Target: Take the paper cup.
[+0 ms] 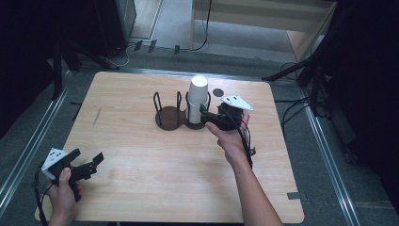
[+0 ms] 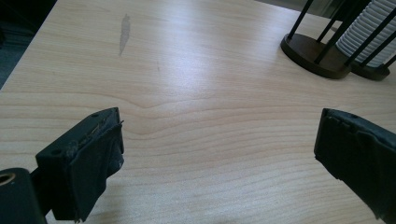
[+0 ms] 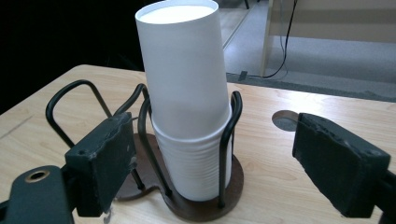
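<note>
So there's one wooden table [image 1: 141, 155], one dark two-slot wire cup holder [image 1: 181, 115] with the left slot empty, and one stack of white cups [image 3: 187, 107] in the right slot, where I can make out a smooth one sitting in a ribbed one. My right gripper [image 3: 224, 163] has its jaws spread apart, holding nothing and touching nothing, with the cup stack standing just ahead between them. My left gripper [image 2: 215, 154] is wide open too, over bare table well apart from the holder.

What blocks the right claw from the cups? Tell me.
Nothing stands between the right claw and the cups. Its jaws are open in front of the stack; the holder's wire loops flank only the lower cup.
</note>
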The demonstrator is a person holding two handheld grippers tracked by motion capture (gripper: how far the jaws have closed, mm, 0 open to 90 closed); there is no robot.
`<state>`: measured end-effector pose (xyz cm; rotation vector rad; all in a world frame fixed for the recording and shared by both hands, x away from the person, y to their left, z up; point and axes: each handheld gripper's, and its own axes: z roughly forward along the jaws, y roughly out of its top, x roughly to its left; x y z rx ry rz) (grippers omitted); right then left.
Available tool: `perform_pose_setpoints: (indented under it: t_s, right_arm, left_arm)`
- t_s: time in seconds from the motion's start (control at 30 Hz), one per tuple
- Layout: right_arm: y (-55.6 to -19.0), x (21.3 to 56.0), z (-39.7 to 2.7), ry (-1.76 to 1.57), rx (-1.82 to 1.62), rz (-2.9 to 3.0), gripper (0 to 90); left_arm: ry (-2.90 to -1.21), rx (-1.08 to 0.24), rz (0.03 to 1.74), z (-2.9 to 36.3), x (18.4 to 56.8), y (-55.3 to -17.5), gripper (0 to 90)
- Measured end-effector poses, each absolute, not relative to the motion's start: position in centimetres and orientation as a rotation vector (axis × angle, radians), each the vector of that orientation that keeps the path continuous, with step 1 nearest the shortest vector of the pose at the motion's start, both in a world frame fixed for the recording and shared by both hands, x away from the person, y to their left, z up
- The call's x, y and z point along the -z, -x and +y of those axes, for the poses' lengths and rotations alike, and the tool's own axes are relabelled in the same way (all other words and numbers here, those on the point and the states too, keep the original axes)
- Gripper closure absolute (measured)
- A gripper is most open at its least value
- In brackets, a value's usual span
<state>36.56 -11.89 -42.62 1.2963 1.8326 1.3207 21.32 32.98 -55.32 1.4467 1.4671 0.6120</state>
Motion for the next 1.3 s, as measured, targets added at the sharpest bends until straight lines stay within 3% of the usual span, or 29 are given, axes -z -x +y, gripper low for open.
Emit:
perform_pose_setpoints:
  t_s: [1.3]
  right_arm:
    - [-42.2,43.6,-6.7,-1.347,-1.270,1.824,19.1]
  left_arm:
    - [-1.448,-0.598,1.464,33.1,55.3,-21.4,1.9]
